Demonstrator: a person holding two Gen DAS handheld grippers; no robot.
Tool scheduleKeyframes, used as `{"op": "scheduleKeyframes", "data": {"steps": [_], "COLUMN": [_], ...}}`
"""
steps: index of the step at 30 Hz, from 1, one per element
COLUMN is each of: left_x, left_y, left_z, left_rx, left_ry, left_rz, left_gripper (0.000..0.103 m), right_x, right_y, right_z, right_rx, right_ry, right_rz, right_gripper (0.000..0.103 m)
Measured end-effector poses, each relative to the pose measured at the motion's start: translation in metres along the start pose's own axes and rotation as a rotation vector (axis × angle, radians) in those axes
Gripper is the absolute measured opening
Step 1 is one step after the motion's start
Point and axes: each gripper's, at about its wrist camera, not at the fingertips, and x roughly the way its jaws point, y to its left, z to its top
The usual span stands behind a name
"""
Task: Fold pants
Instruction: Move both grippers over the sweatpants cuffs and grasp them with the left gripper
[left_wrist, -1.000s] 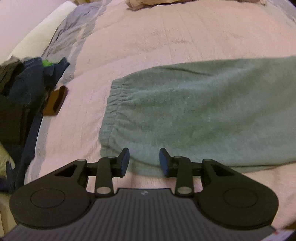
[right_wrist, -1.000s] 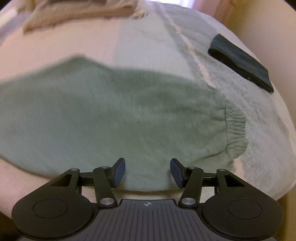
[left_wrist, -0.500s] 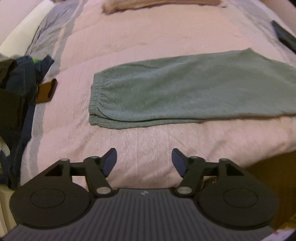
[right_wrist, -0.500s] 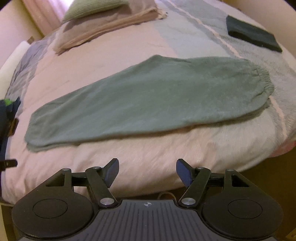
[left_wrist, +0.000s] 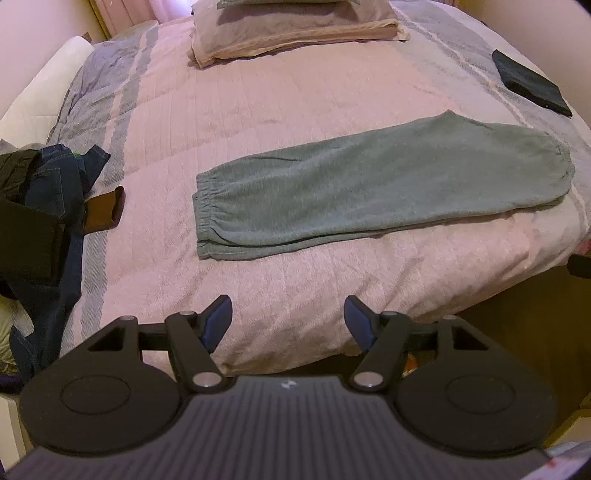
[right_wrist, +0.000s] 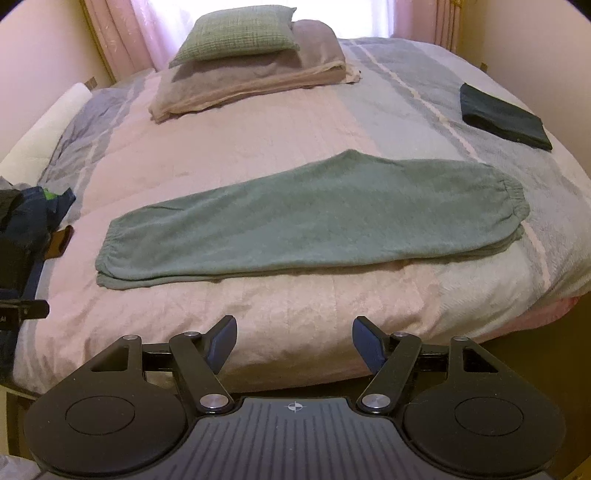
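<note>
Green pants (left_wrist: 380, 184) folded lengthwise near bed's (left_wrist: 295, 288) front edge, beyond both claws, left claw (left_wrist: 288, 321) and right claw (right_wrist: 294, 341) open, empty

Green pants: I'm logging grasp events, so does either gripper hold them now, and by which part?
Nothing is held. The left gripper and right gripper are open over the bedspread, clear of the green pants.

A quilted bedspread (right_wrist: 229, 147), pink down the middle with grey-blue stripes at both sides, covers the bed. At its head a green cushion (right_wrist: 240, 33) lies on a mauve pillow (right_wrist: 258, 77). A dark folded garment (right_wrist: 502, 116) rests near the bedspread's right edge. At the left edge sits a heap of dark clothes (left_wrist: 40, 206), denim among them, with a brown item (left_wrist: 105, 210) just beside it. Pink curtains (right_wrist: 147, 29) hang behind.
</note>
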Motion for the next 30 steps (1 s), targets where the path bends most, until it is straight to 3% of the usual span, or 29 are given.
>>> {"op": "scheduleKeyframes", "data": {"steps": [5,9,10,11,13,16,24,27,30], "left_x": [0.013,0.041,0.053,0.063,0.088,0.128,0.249,0.310,0.302], "left_y": [0.007,0.018,0.021,0.023,0.027,0.022,0.003,0.009,0.034], "left_z": [0.008,0.010,0.011,0.012,0.017,0.036,0.126,0.121,0.090], "left_rx": [-0.044,-0.130,-0.163,-0.188,-0.240,-0.258,-0.229,-0.243,-0.306], "left_ry": [0.015,0.010,0.020,0.029,0.034,0.005,-0.174,-0.055,-0.051], "left_rz": [-0.026,-0.063,-0.072,-0.082,-0.083,-0.102,-0.116,-0.069,-0.065], "left_gripper": [0.063,0.063,0.063,0.062,0.050,0.045,0.043,0.039,0.025], "right_x": [0.017,0.056,0.070,0.082,0.108,0.151,0.229,0.240,0.235], "right_y": [-0.002,-0.005,-0.005,-0.006,-0.009,-0.014,-0.052,-0.064,-0.083], "right_z": [0.011,0.022,0.024,0.027,0.032,0.042,0.061,0.052,0.044], "right_rx": [-0.004,-0.025,-0.042,-0.053,-0.073,-0.114,-0.017,0.013,0.075], "right_ry": [0.036,0.102,0.126,0.143,0.155,0.129,0.115,0.154,0.188], "right_rz": [0.004,0.033,0.039,0.044,0.069,0.041,-0.056,-0.114,-0.161], "right_gripper": [0.067,0.066,0.062,0.052,0.032,0.017,0.017,0.017,0.017]}}
